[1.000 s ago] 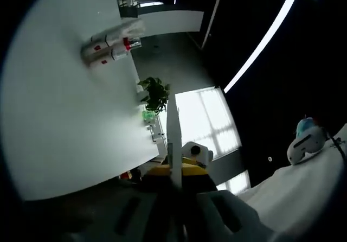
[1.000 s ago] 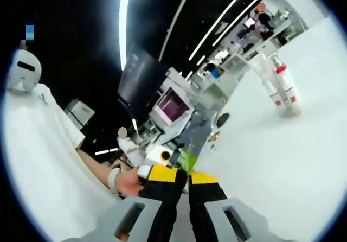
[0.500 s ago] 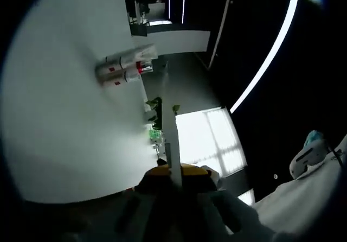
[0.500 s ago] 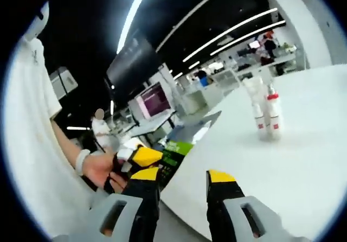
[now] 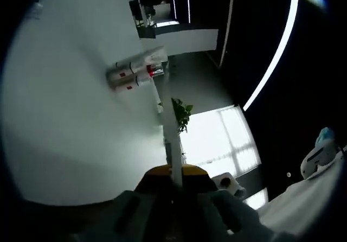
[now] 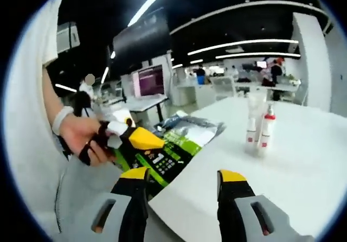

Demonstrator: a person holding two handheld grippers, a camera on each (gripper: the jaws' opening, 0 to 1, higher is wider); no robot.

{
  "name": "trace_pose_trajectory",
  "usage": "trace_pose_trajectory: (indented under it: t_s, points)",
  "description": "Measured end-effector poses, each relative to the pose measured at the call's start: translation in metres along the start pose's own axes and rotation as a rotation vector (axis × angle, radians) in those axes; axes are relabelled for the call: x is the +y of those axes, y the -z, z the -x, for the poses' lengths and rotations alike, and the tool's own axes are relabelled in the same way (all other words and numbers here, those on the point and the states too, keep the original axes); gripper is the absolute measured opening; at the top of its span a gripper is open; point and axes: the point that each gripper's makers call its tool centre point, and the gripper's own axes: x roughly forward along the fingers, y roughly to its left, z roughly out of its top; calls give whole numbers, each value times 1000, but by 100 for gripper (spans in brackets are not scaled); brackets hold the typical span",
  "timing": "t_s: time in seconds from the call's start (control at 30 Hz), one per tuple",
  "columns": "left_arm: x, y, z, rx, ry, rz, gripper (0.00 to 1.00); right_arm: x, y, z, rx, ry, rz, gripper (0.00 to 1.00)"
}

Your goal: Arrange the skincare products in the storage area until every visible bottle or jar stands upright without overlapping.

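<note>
Skincare bottles (image 6: 257,127) stand upright, touching, on the white tabletop (image 6: 303,166), well beyond the spread right hand-held gripper (image 6: 184,183); left hand-held gripper (image 5: 174,178) pinches a green packet (image 6: 168,150).

In the right gripper view the right tool (image 6: 184,190) has its jaws spread wide apart over the near edge of the white counter (image 6: 293,160). Two skincare bottles (image 6: 258,127) stand upright, close together. The left tool (image 6: 138,141), in a hand (image 6: 81,139), holds a green packet (image 6: 179,141).
</note>
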Motion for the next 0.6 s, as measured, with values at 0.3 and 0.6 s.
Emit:
trace_pose_trajectory:
  t_s: [0.3,0.6]
  points:
    - [9,-29,18,-72,-61,-37,0,5,19,-7,100,-5,79,52]
    - [1,-50,20,-120,-61,-70,0,7,30,-10,160,-1,186,49]
